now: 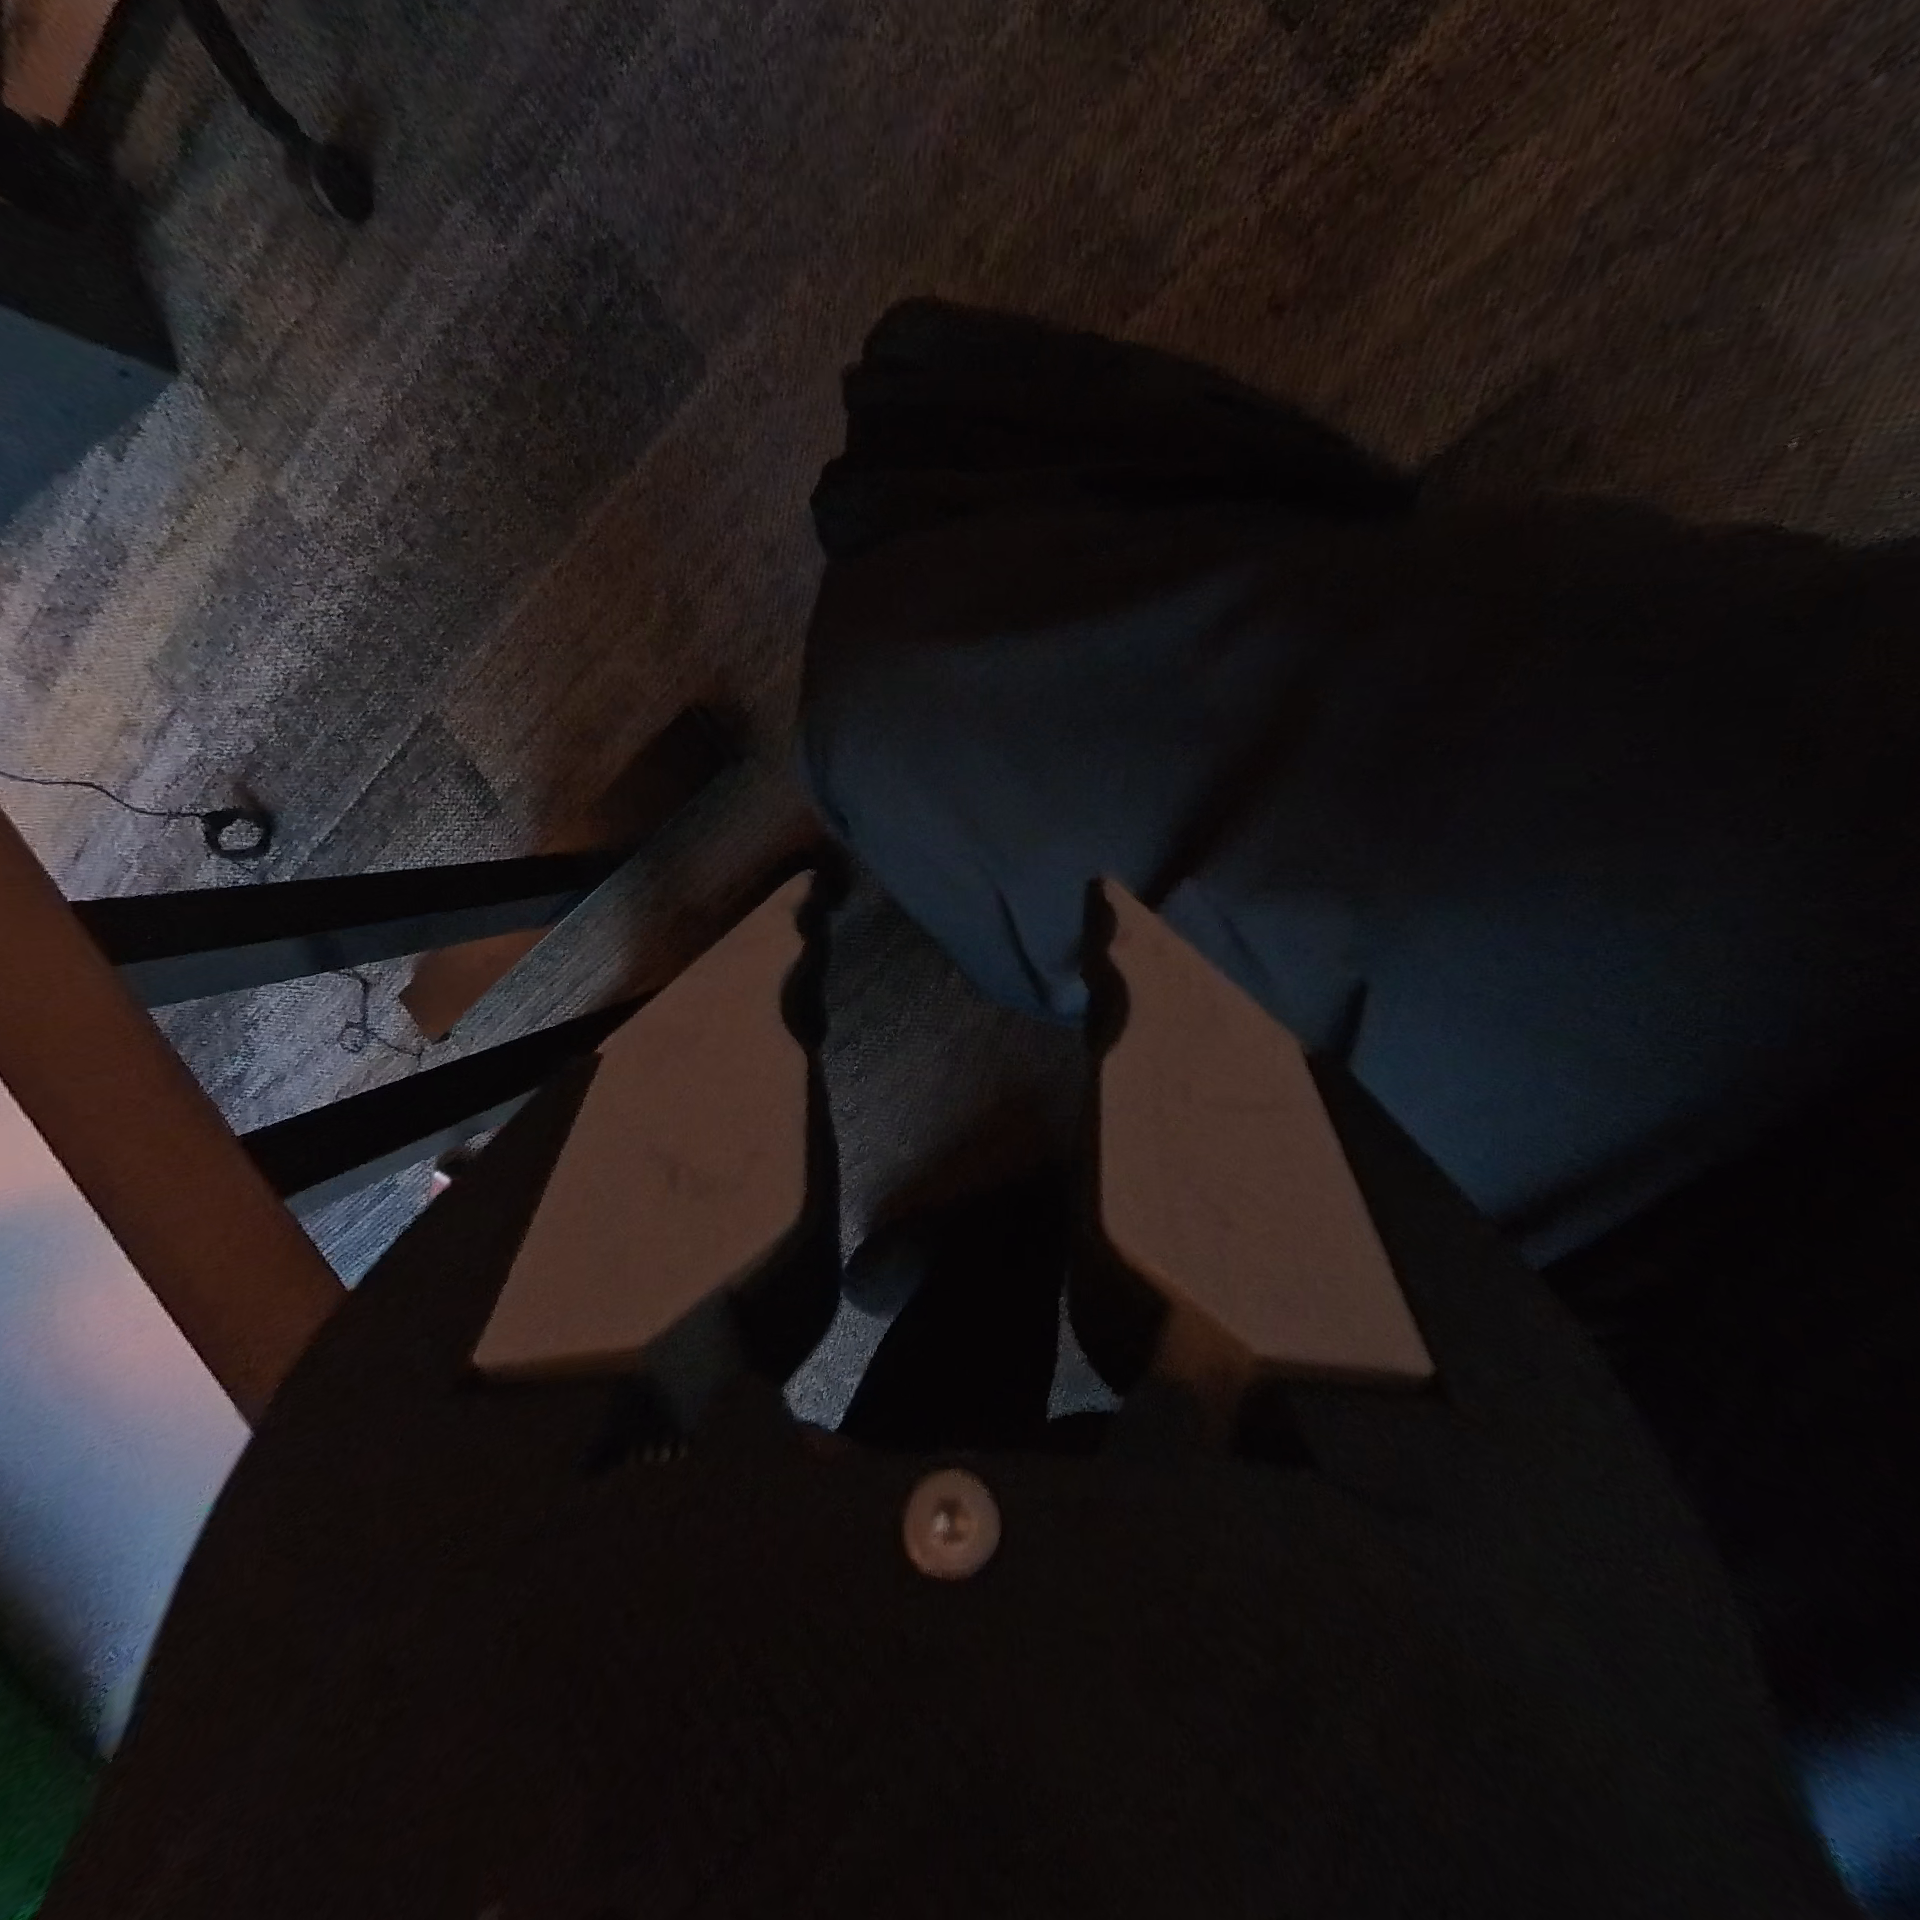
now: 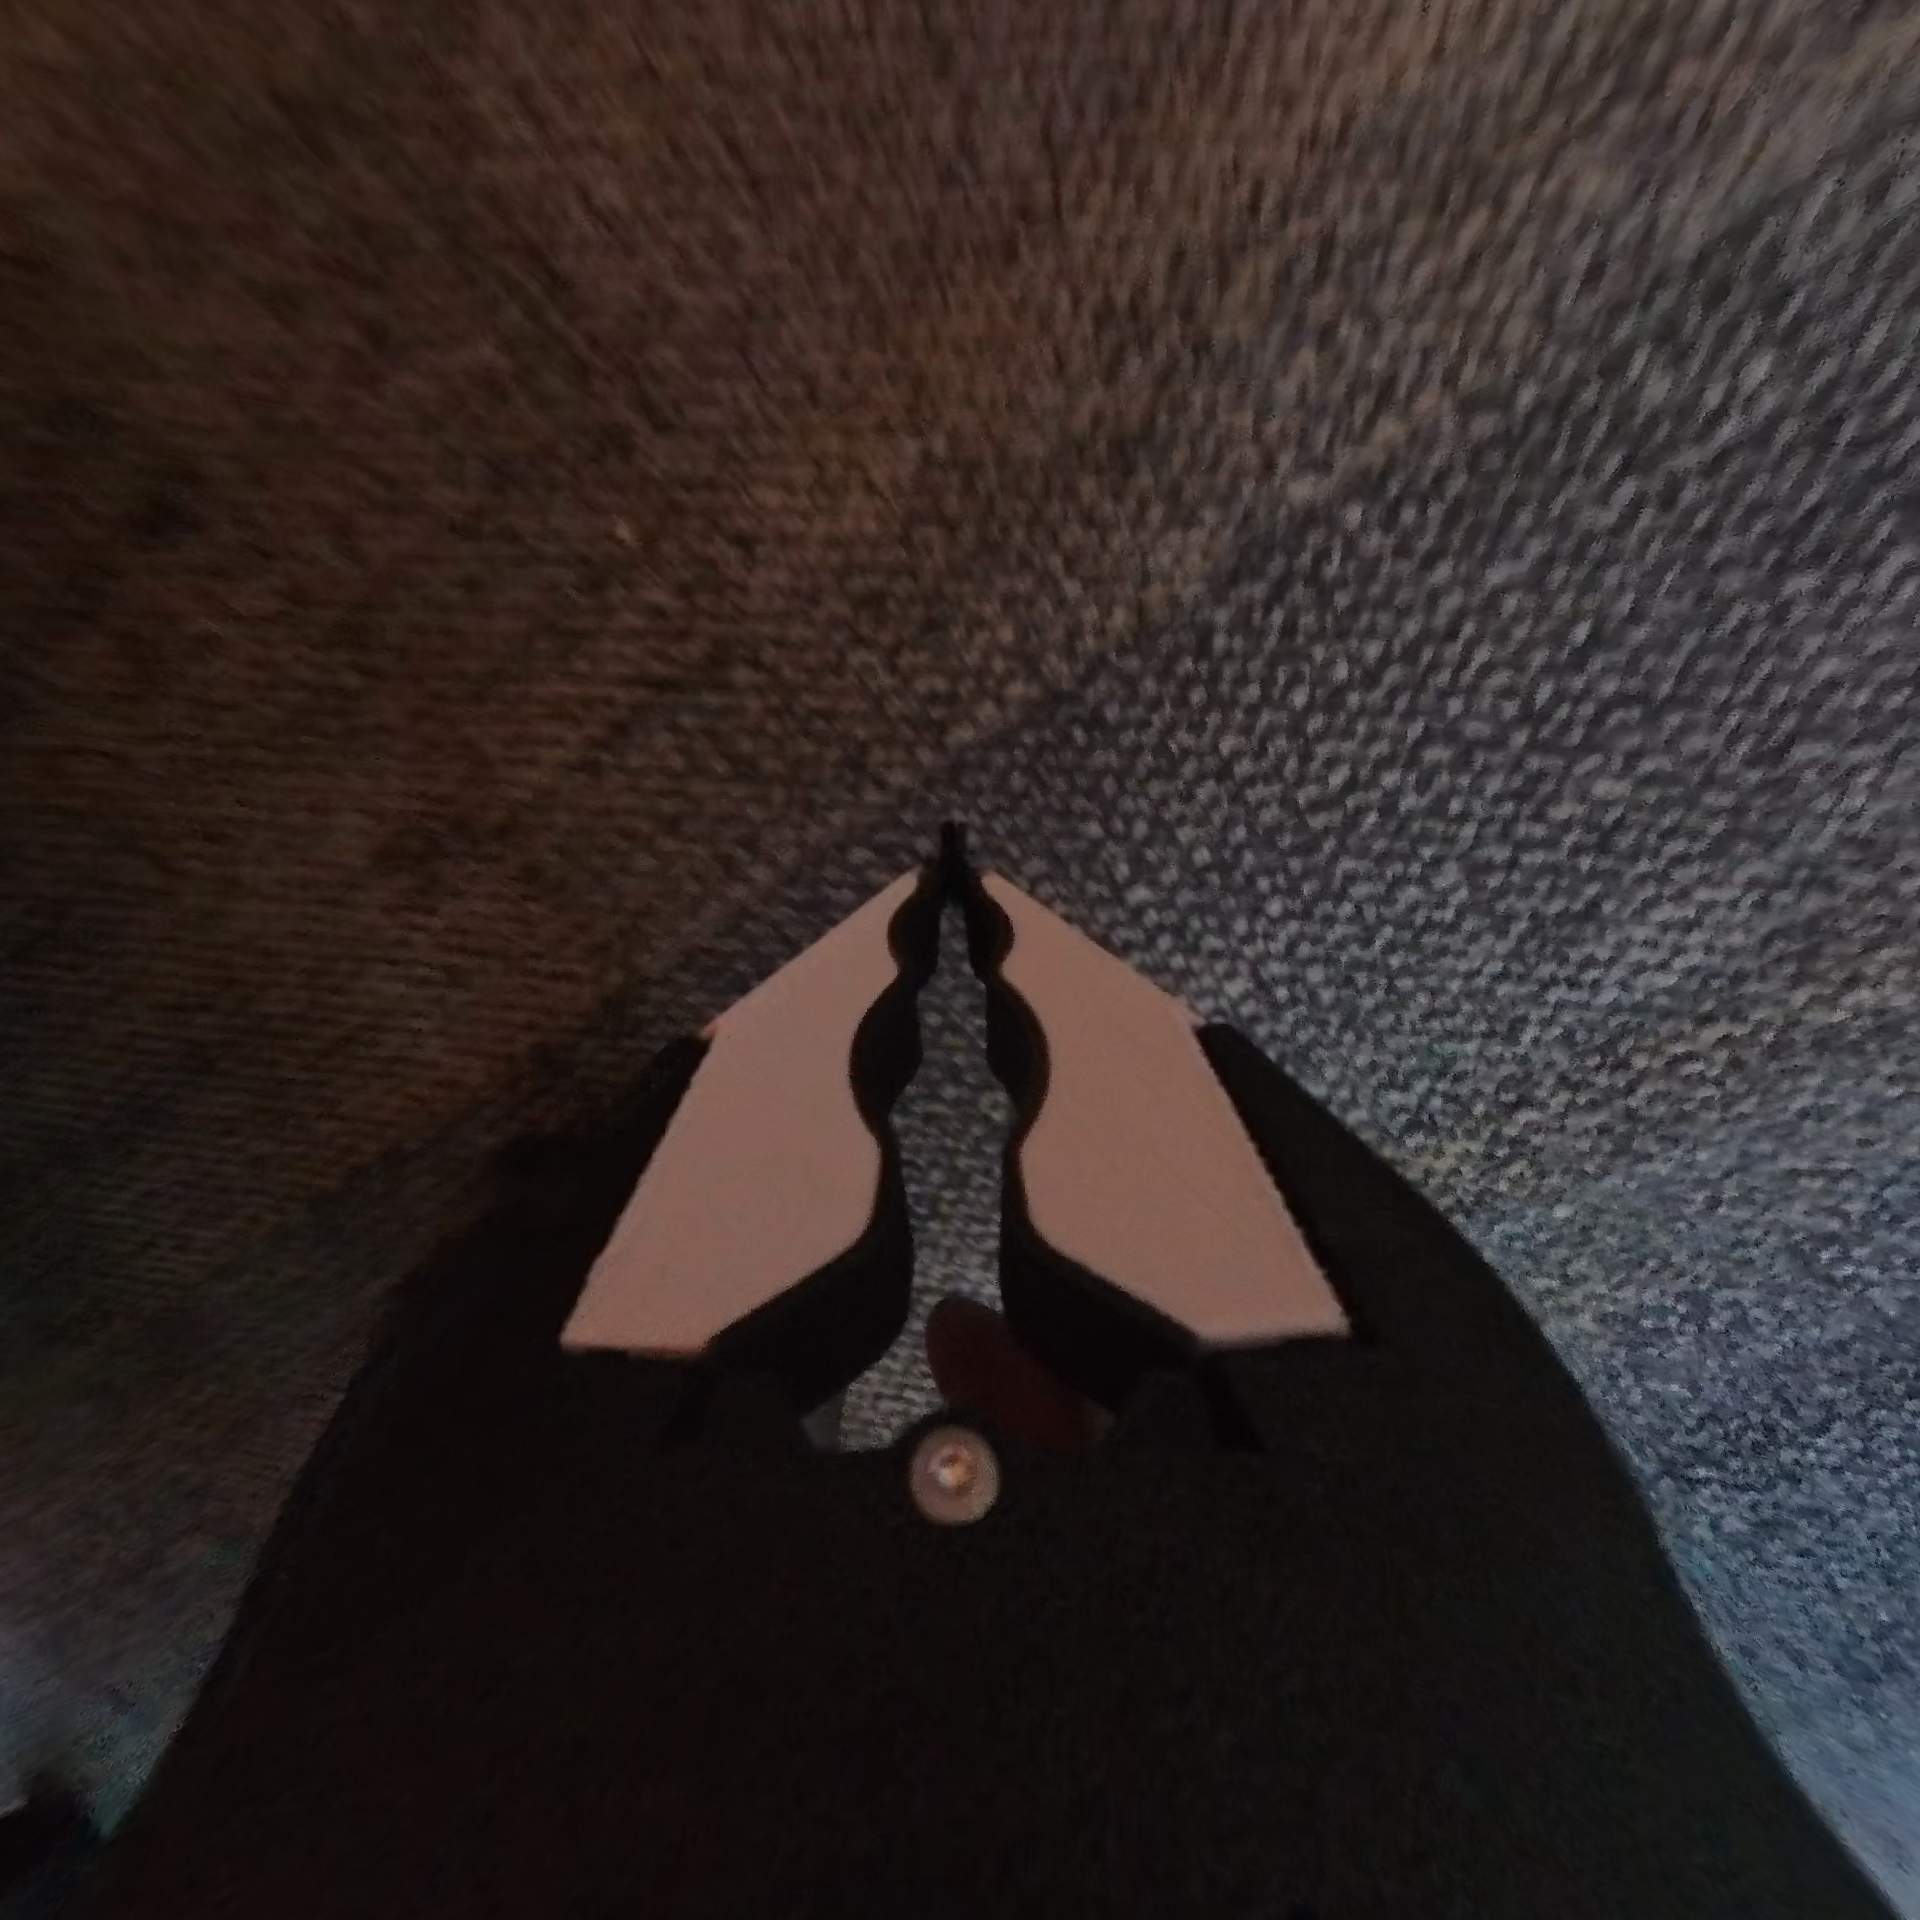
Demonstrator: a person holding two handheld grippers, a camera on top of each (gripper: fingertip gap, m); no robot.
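grey carpet [image 2: 1351,623] lies under both: left gripper [image 1: 951,904] spread, empty; right gripper [image 2: 951,847] pressed together, empty.

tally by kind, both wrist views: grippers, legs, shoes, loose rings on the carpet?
Grippers: 2, left gripper open, right gripper shut
Trouser leg: 1
Shoe: 1
Rings on the carpet: 1, small dark ring
Total: 5

Right tongs [image 2: 952,847], tips pressed together and empty, over blurred grey-brown carpet [image 2: 1455,623].
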